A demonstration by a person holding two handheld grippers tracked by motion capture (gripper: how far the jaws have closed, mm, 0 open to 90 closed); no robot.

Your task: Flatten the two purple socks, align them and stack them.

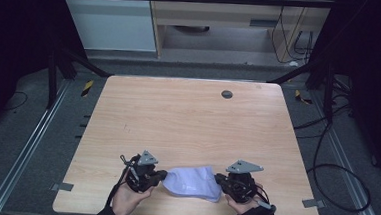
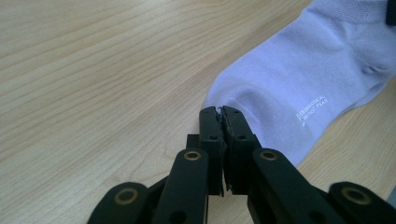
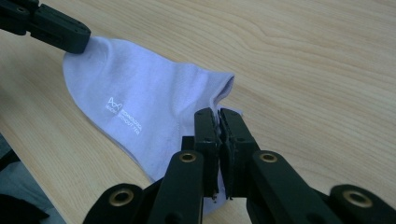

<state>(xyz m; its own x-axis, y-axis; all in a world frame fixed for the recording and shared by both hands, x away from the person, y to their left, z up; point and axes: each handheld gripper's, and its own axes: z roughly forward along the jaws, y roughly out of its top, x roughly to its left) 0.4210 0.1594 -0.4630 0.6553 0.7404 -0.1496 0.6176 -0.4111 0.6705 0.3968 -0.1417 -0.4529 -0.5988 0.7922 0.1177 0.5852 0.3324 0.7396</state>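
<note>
High view, pale wood table (image 1: 188, 117), grey carpet floor (image 1: 36, 143), cables (image 1: 335, 161)

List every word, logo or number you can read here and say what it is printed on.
White print on the pale lilac sock: a small zigzag logo above two lines of capitals; the first looks like "TECHNOLOGICAL", the rest is too small to read.
The same print in the left gripper view: roughly "TECHNOLOGICAL", second line blurred.
No text on the table.
</note>
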